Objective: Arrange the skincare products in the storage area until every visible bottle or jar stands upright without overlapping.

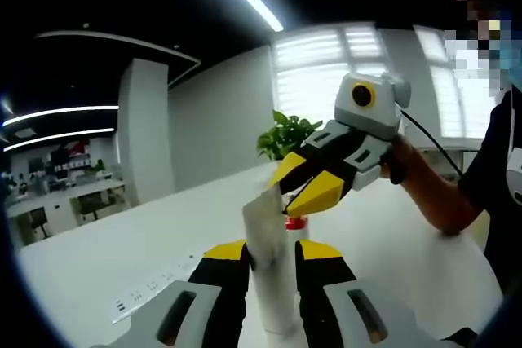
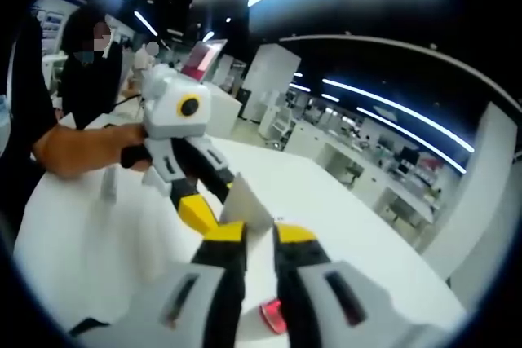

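A white tube (image 1: 273, 279) stands upright between my left gripper's (image 1: 273, 252) yellow-tipped jaws, which are shut on its body. Its flat crimped end (image 1: 265, 209) points up. My right gripper (image 1: 287, 205) comes in from the right, held by a person's hand, and its tips close on the edge of that crimped end. In the right gripper view the crimped end (image 2: 245, 205) rises between my right gripper's (image 2: 259, 234) narrow jaws, and the left gripper (image 2: 198, 211) reaches in from the left. A small red-capped item (image 1: 295, 222) sits just behind the tube, seen blurred low down (image 2: 273, 315).
A long white table (image 1: 163, 234) lies under everything, with a row of sockets (image 1: 151, 287) set into it. A potted plant (image 1: 285, 136) stands at its far end. A small pale object (image 2: 108, 185) stands on the table near the person's forearm (image 2: 77, 148).
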A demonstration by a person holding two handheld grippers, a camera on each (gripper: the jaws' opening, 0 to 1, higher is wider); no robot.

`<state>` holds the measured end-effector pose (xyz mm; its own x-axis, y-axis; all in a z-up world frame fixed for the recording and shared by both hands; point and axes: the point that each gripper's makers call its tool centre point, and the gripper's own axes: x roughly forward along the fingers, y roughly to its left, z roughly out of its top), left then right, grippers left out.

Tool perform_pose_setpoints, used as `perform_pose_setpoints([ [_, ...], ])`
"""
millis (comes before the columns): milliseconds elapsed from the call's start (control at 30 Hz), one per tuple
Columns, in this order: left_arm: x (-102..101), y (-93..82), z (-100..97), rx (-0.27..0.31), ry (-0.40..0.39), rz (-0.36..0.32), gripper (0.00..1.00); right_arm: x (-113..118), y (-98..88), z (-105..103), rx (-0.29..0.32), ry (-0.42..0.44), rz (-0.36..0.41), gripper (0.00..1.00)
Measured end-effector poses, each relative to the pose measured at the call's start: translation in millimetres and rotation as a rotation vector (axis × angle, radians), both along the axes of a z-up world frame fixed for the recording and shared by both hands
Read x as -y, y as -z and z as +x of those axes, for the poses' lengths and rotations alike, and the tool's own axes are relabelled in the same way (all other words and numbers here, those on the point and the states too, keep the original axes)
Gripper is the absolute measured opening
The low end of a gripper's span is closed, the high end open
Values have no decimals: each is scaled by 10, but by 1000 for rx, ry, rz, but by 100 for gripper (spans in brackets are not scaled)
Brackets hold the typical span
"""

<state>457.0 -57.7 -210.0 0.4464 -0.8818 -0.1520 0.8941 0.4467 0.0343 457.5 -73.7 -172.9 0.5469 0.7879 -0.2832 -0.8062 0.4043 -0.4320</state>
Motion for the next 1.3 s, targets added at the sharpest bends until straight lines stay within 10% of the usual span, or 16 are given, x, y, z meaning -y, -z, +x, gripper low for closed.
perform_pose_setpoints([
  [1300, -107, -39, 48, -42, -38, -41, 34, 116, -112, -26, 30, 25, -22, 27],
])
